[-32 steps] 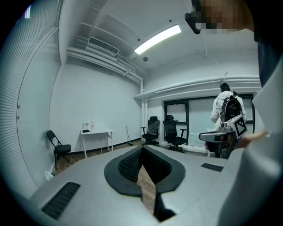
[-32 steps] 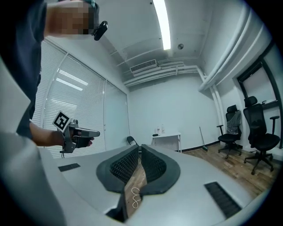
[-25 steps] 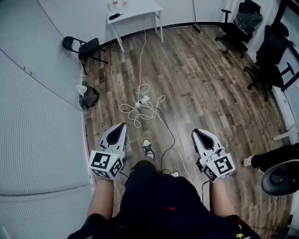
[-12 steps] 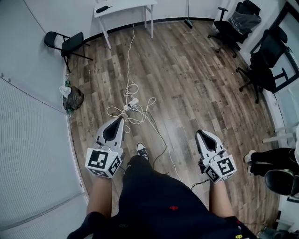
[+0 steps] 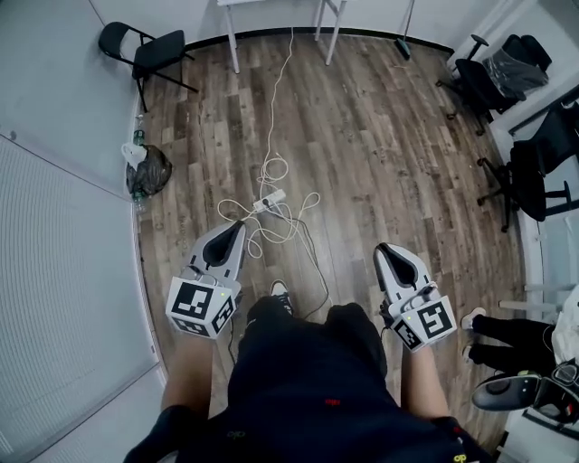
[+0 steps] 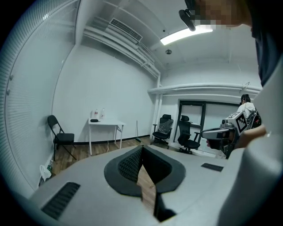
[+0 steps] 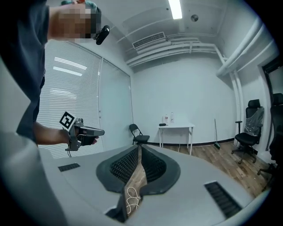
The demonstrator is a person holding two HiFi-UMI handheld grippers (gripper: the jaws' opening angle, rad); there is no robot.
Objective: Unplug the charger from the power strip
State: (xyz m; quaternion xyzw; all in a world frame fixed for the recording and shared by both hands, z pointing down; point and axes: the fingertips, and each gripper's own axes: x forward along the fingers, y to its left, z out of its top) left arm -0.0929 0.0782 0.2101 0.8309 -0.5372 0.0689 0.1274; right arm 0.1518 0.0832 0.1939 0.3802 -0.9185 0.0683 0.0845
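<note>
The white power strip (image 5: 269, 201) lies on the wood floor amid a tangle of white cords (image 5: 288, 222). The charger is too small to tell apart from the strip. My left gripper (image 5: 239, 226) is held above the floor, its tip just short of the cords and slightly left of them in the head view, jaws shut and empty (image 6: 141, 149). My right gripper (image 5: 381, 249) hovers farther right, away from the strip, also shut and empty (image 7: 139, 148). A loop of white cord (image 7: 131, 198) shows below its jaws.
A white table (image 5: 282, 7) stands by the far wall, a folding chair (image 5: 143, 50) and a dark bag (image 5: 149, 169) along the left wall. Office chairs (image 5: 493, 77) line the right side. A black cable (image 5: 317, 262) runs back toward my feet. Another person's legs (image 5: 507, 333) are at lower right.
I have walked forward with both grippers. The power strip and cords now lie closer to the left gripper's tip. Both grippers stay shut.
</note>
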